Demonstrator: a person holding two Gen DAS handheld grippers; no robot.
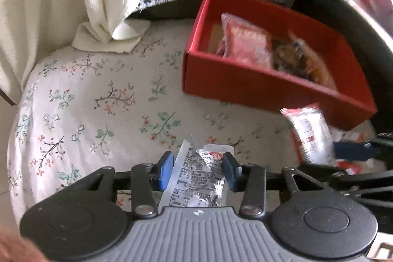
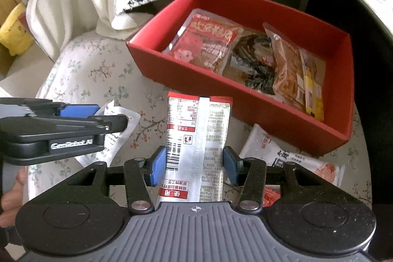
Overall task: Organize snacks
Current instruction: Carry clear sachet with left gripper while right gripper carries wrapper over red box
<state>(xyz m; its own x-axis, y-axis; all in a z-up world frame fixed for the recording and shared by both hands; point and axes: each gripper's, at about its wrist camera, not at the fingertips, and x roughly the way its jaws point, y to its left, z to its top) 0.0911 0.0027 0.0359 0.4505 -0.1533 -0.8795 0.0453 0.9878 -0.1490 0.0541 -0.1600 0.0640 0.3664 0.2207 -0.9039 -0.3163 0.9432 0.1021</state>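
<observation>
The left gripper [image 1: 198, 170] is squeezing a crinkled silver foil snack packet [image 1: 196, 178]; the right gripper [image 2: 194, 165] is clamping a red-and-white snack pouch [image 2: 196, 139]. Both are hanging above the floral cloth [image 1: 98, 102], near the red cardboard box [image 2: 258, 104].

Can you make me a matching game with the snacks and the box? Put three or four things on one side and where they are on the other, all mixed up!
Things:
1. red and white packet
2. silver packet
3. red box
4. brown snack bag

Places:
A. on the flowery cloth
B. inside the red box
C. between the left gripper fingers
D. between the right gripper fingers

Pairs: 1-D, 2-C, 3-A, 4-B
</observation>
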